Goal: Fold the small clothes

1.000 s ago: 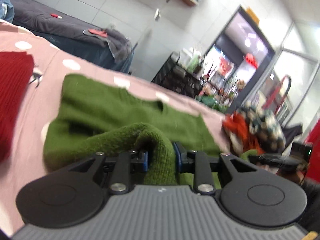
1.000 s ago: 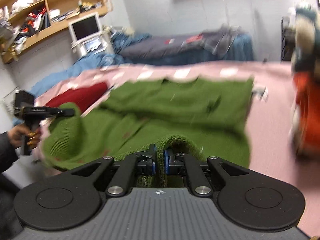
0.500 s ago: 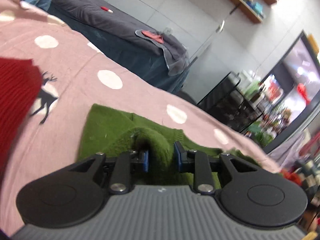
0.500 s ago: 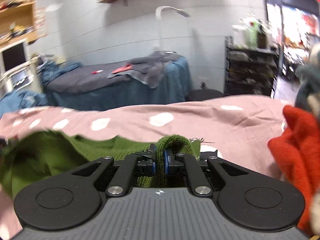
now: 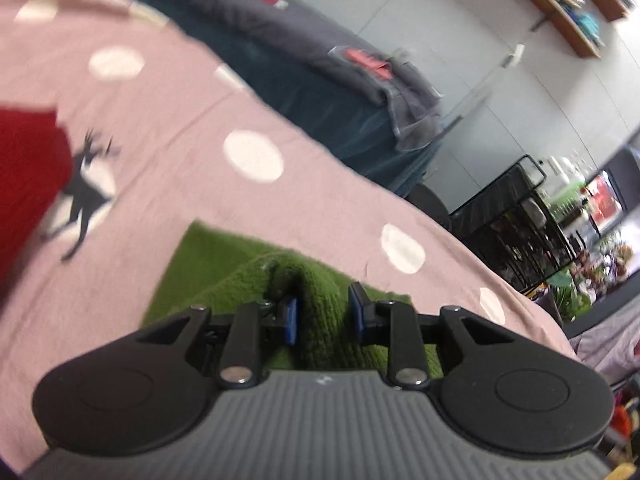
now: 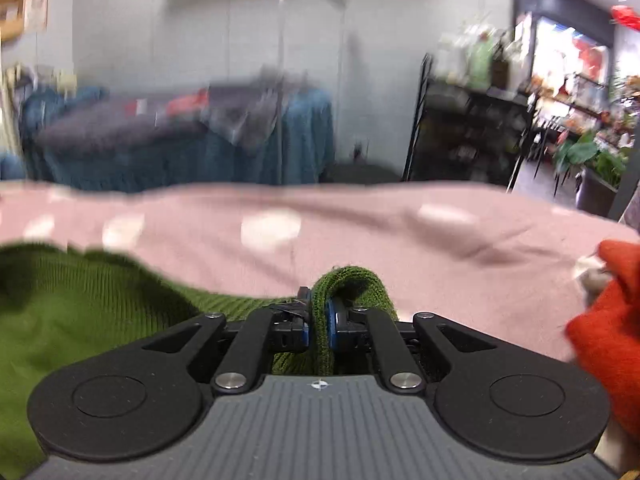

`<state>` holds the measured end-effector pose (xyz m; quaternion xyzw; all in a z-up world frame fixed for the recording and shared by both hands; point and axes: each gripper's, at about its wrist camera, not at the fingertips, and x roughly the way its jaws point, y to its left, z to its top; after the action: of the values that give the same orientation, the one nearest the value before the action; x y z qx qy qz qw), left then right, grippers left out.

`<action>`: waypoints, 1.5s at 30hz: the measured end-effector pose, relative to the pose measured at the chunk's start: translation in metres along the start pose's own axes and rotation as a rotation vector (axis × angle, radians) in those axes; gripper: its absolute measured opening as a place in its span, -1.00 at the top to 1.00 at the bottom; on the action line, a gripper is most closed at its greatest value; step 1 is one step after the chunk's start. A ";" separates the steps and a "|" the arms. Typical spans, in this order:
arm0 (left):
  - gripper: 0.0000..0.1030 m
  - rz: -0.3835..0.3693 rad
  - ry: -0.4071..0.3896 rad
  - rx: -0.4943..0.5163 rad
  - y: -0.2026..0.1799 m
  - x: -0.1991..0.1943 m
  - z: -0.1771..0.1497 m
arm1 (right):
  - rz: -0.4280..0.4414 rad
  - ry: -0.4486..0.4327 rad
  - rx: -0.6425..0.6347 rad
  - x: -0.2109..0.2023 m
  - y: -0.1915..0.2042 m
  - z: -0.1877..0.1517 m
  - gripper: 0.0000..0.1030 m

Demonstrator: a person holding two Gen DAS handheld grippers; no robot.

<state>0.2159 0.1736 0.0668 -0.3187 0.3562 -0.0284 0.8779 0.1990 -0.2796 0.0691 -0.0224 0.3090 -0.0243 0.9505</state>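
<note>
While my left gripper (image 5: 323, 314) and right gripper (image 6: 317, 322) each pinch an edge of the green sweater (image 6: 80, 320) low over the pink spotted blanket (image 5: 280, 216), I judge one fold nearly laid; releasing and further folds remain.

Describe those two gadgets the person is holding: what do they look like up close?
Both look alike. The left gripper and right gripper each have a grey ribbed body, a small compass-like mark at its front edge, two rounded matte black housings with circular insets, black linkage bars on silver pins, and two fingers with blue pads. No cables or sleeves show.
</note>
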 end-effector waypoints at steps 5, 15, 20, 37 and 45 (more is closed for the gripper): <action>-0.19 -0.015 -0.039 0.008 0.002 -0.017 -0.005 | 0.006 -0.068 0.128 -0.022 -0.016 -0.008 -0.42; -1.00 0.077 -0.295 0.356 -0.051 -0.095 -0.036 | 0.105 -0.344 -0.156 -0.097 0.010 -0.038 -1.00; -0.99 -0.026 -0.175 0.581 -0.098 -0.082 -0.104 | 0.231 -0.327 -0.309 -0.102 0.050 -0.055 -1.00; -1.00 0.241 0.020 0.667 -0.118 0.020 -0.111 | 0.139 -0.022 -0.397 -0.036 0.067 -0.045 -0.20; -1.00 0.373 0.010 0.662 -0.093 0.036 -0.066 | 0.097 0.039 -0.274 -0.002 0.041 -0.019 -0.94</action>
<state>0.2164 0.0537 0.0635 0.0529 0.3839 0.0168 0.9217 0.1871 -0.2389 0.0524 -0.1363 0.3284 0.0638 0.9325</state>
